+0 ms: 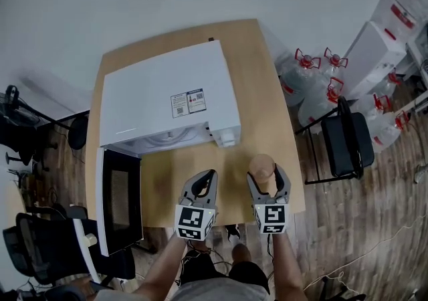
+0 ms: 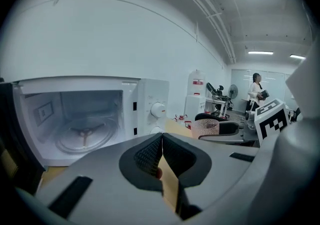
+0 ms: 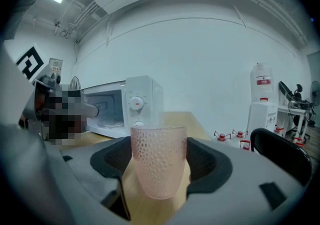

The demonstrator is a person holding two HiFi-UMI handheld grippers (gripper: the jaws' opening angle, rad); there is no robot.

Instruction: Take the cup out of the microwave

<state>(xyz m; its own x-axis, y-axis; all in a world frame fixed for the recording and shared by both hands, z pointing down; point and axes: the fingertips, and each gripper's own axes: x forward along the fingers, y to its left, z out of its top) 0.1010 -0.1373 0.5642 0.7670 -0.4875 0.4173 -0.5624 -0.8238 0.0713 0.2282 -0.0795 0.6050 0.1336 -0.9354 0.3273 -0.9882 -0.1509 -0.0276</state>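
White microwave [image 1: 167, 95] sits with its door [image 1: 120, 203] open. In front of it, the right gripper [image 1: 269, 184] pinches the cup [image 1: 262, 164], which is already out.

Left gripper view: the left gripper [image 2: 161, 141] has its jaws pressed together on nothing, and the microwave ahead stands empty.

Right gripper view: the cup is upright between the jaws, likely kept level against spilling.

Microwave [image 1: 167, 95]: on the rear left of the table [image 1: 261, 79]. Its door [image 1: 120, 199] hangs open at the front left, beyond the table's left edge. Cup [image 1: 262, 167]: upright, before and to the right of the microwave, over the table's front right, between the jaws of the right tongs [image 1: 267, 174], which touch both its sides. Left tongs [image 1: 208, 178]: just left of the right tongs, before the microwave's opening, jaws together. Chair [image 1: 348, 142]: on the floor, right of the table, with water bottles [image 1: 307, 72] behind it.
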